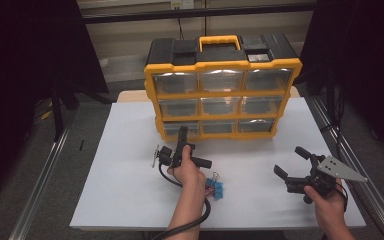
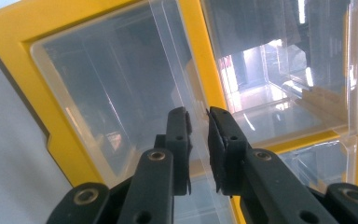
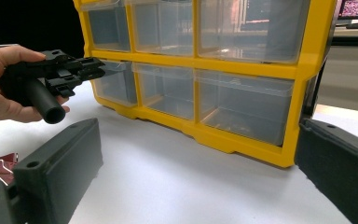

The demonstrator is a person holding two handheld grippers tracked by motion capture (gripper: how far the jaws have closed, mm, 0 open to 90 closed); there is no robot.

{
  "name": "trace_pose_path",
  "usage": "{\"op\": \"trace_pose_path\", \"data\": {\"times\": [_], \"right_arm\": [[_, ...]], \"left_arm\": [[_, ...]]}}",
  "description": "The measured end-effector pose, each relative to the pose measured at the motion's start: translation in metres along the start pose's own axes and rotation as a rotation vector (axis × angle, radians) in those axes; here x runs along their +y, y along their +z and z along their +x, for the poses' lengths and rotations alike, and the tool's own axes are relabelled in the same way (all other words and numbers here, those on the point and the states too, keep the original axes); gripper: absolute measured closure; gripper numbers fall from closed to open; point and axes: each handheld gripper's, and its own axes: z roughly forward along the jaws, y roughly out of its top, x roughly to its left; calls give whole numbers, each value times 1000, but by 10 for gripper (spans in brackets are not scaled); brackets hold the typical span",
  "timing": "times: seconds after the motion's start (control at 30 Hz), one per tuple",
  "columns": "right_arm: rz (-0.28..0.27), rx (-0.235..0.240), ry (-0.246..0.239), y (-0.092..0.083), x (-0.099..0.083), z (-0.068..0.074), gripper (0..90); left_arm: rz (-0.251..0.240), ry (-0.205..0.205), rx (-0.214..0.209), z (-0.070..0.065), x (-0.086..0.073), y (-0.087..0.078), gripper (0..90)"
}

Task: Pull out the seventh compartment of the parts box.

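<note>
- The left gripper [image 1: 181,134] reaches the bottom-left drawer [image 1: 180,128] of the yellow organizer [image 1: 223,95] at the table's far middle; its jaws pinch the drawer's clear front lip.
- The right gripper [image 1: 290,162] hovers near right, jaws wide apart, holding nothing.
- Binder clips [image 1: 215,188] lie near the left hand [image 1: 186,171].

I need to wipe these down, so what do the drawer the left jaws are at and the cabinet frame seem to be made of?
Bottom-left drawer: clear glossy plastic, apparently; you see through it and it reflects light. Cabinet frame: opaque yellow moulded plastic, smooth, slightly shiny.
</note>
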Motion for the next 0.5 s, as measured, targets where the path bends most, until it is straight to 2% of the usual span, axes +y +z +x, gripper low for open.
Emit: {"op": "trace_pose_path", "data": {"times": [0.03,0.13,0.2,0.23,0.3,0.43,0.47,0.5], "right_arm": [[0,0,0,0,0,0,3],[1,2,-3,0,0,0,3],[1,2,-3,0,0,0,3],[1,2,-1,0,0,0,3],[2,2,-1,0,0,0,3],[1,1,-1,0,0,0,3],[1,1,-2,0,0,0,3],[1,1,-2,0,0,0,3]], "left_arm": [[8,-2,-19,1,0,-1,788],[-16,-17,-18,1,0,0,789],[10,-3,-37,3,0,-3,789],[-14,-26,-38,1,-1,-2,789],[4,16,-28,4,0,-4,790],[-7,17,-28,5,0,-5,791],[-11,3,-36,4,0,-5,791],[-1,10,-34,4,0,-6,791]]}}
